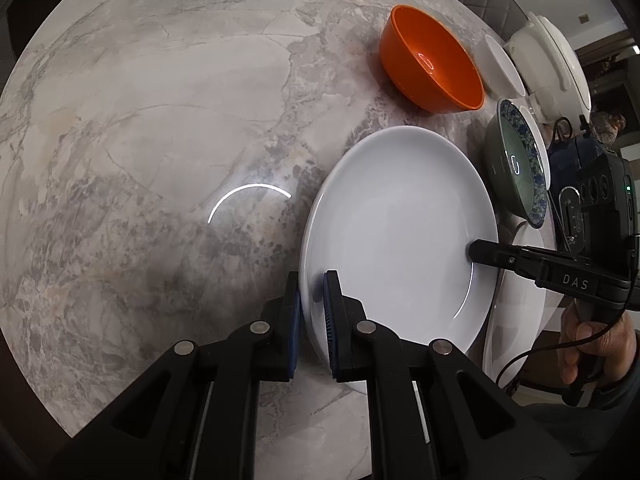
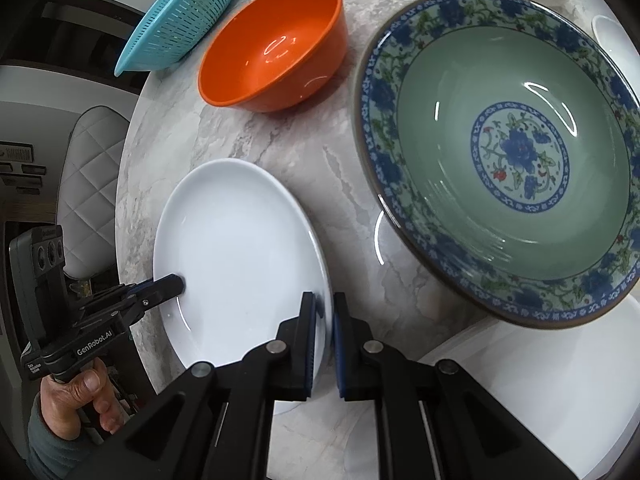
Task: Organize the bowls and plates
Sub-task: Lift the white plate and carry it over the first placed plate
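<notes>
The white plate (image 1: 400,236) lies on the marble table (image 1: 160,140), near its edge, and both grippers are clamped on its rim at opposite sides. The left gripper (image 1: 312,312) has the rim between its blue pads (image 1: 330,320), and the right gripper (image 2: 323,320) pinches the far side in the same way.

I judge the plate to be glazed ceramic: stiff, rather heavy, smooth and slippery, and it would break if it fell. The raised rim is the only good place to hold it, and two opposite grips should keep it level.

Just beside it sits a second white plate (image 2: 560,380), with the green flowered bowl (image 2: 512,152) resting partly on it. Farther away stand the orange bowl (image 2: 276,48) and the blue colander (image 2: 180,16).
</notes>
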